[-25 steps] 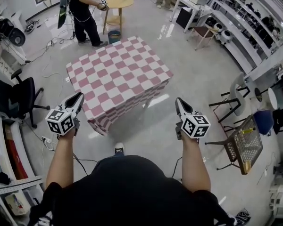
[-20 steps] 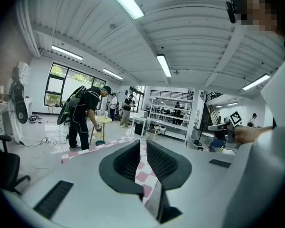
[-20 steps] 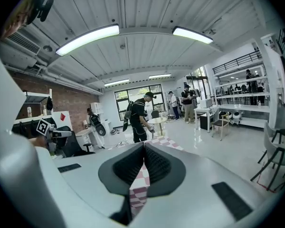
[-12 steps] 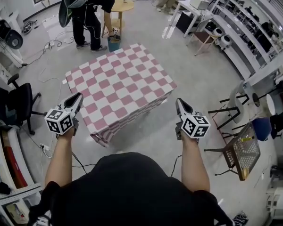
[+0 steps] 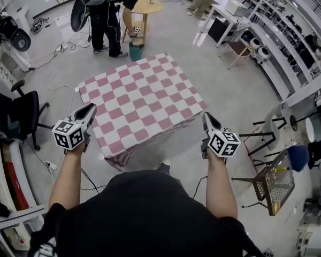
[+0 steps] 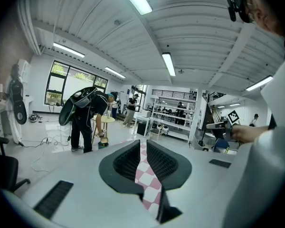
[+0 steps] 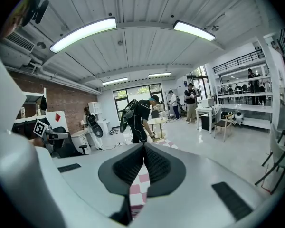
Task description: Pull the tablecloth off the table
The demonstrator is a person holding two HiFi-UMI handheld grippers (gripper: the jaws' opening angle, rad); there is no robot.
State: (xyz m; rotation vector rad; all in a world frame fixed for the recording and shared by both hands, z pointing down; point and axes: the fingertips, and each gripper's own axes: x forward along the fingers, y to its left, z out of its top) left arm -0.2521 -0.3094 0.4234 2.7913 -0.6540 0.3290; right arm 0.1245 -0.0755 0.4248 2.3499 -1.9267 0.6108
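Ahead on the grey floor (image 5: 224,84), saw checked tablecloth (image 5: 142,103) spread flat over its hidden table, edges hanging; held left gripper (image 5: 90,109) near the near-left edge, jaws slightly apart, empty; held right gripper (image 5: 206,116) off the near-right corner, jaws together, empty.

Glossy grey floor (image 5: 230,90), white shelving racks (image 5: 289,20) along one side, round wooden table (image 5: 145,5), black office chair (image 5: 21,111), big windows (image 6: 69,82), brick wall (image 7: 61,103), ribbed ceiling with strip lights (image 7: 83,33).
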